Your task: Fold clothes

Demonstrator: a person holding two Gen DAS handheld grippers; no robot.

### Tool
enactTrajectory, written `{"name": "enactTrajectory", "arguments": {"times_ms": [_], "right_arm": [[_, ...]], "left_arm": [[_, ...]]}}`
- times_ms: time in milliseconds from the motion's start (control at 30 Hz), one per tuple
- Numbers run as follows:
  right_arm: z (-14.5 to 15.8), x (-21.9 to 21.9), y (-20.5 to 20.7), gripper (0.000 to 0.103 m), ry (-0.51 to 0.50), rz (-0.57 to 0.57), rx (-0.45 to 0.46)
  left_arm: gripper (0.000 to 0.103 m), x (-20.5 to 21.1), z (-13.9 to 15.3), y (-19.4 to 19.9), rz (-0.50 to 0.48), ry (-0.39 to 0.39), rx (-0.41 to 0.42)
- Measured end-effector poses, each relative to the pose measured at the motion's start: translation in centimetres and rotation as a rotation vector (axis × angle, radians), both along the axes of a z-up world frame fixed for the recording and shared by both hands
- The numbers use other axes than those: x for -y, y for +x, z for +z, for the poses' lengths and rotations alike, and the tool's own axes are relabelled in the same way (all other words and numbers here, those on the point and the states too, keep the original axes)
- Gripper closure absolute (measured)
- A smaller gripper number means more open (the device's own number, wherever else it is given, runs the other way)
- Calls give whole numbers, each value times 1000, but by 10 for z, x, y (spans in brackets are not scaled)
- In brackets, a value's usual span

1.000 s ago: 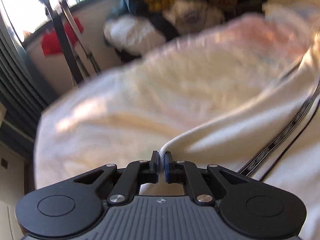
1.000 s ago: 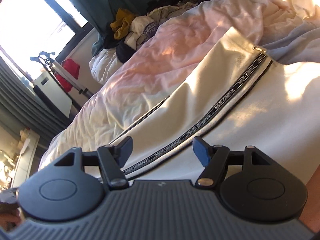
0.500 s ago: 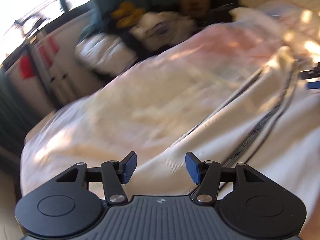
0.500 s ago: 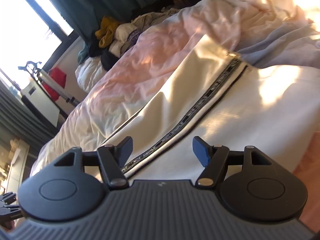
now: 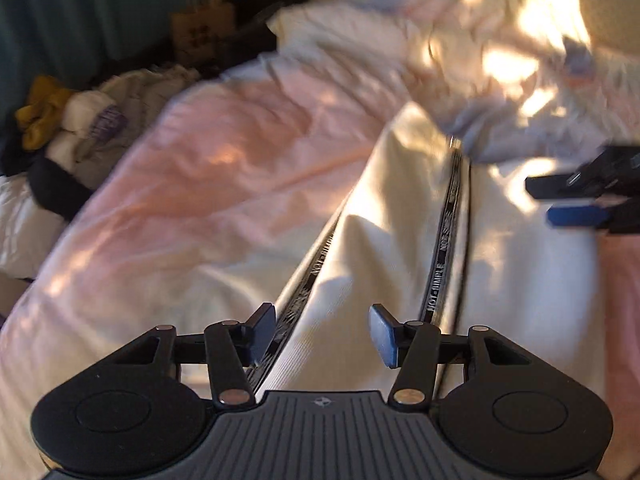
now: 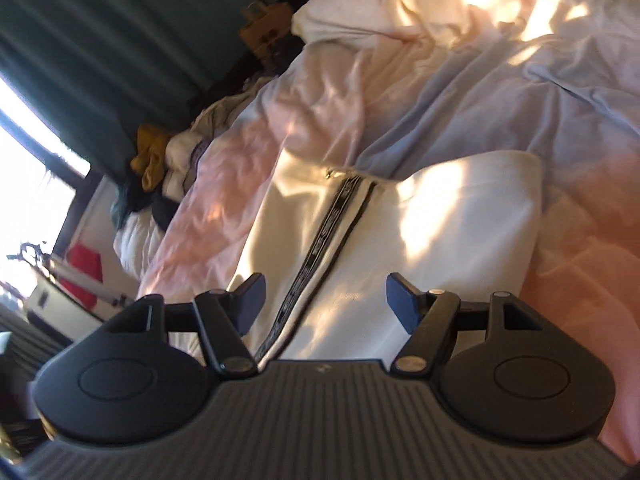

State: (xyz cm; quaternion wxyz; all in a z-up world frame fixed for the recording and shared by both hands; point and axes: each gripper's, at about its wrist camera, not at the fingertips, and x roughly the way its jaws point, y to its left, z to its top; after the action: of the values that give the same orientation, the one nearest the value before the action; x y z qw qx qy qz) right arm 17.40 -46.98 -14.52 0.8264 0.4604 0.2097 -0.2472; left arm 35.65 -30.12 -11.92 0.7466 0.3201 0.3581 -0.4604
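Observation:
White trousers with black lettered side stripes lie folded lengthwise on the pink bed cover. My left gripper is open and empty, just above the near end of the trousers. My right gripper is open and empty, over the trousers and their stripe. The right gripper's fingers also show at the right edge of the left wrist view, above the trousers' right side.
A pile of clothes lies at the bed's far left, also in the right wrist view. Rumpled pale blue bedding and pillows lie beyond the trousers. A window and red item are to the left.
My left gripper let go of the trouser edge and opened, then swung right toward the head of the bed. My right gripper stayed open and shifted along the trousers.

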Motion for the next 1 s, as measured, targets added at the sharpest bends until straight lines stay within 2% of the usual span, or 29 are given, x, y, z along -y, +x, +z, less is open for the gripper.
{"name": "enactTrajectory", "arguments": {"times_ms": [33,100,133,167,267,400,467,600,733,800,833,867,900,933,1000], "right_arm": [[-2,3,0,33,7,-9,8],[-7,6,0,33,22,-19,14],[-9,8,1,33,30,-21,14],[-12,10,2,33,42,-23,11],[-15,13,4,33,66,-31,14],[-9,9,2,33,44,-16,27],[-4,6,-1,33,17,-20,31],[-1,3,0,33,5,-2,37],[-6,7,2,33,19,6,24],[-10,10,5,33,22,13,11],[-13,11,7,33,23,17,4],[-15,13,8,33,25,20,-3],[-17,14,10,33,26,24,-9],[-18,15,12,33,24,30,-16],[-18,12,15,33,-6,55,-32]], "left_arm": [[55,9,-9,3,-9,22,-9],[67,15,-17,3,-26,14,-36],[77,16,-19,2,-27,6,-34],[94,15,-21,1,-23,0,-21],[100,8,-16,0,-24,-34,11],[100,3,11,10,26,-129,43],[100,8,17,16,36,-125,72],[100,17,2,27,88,-101,131],[98,19,-24,30,142,-102,116],[95,11,-24,25,181,-141,96],[87,6,-22,22,205,-165,83],[73,1,-19,20,228,-190,70],[65,-6,-15,15,244,-207,66],[59,-14,-10,8,253,-218,71],[58,-31,1,-7,273,-239,81]]}}
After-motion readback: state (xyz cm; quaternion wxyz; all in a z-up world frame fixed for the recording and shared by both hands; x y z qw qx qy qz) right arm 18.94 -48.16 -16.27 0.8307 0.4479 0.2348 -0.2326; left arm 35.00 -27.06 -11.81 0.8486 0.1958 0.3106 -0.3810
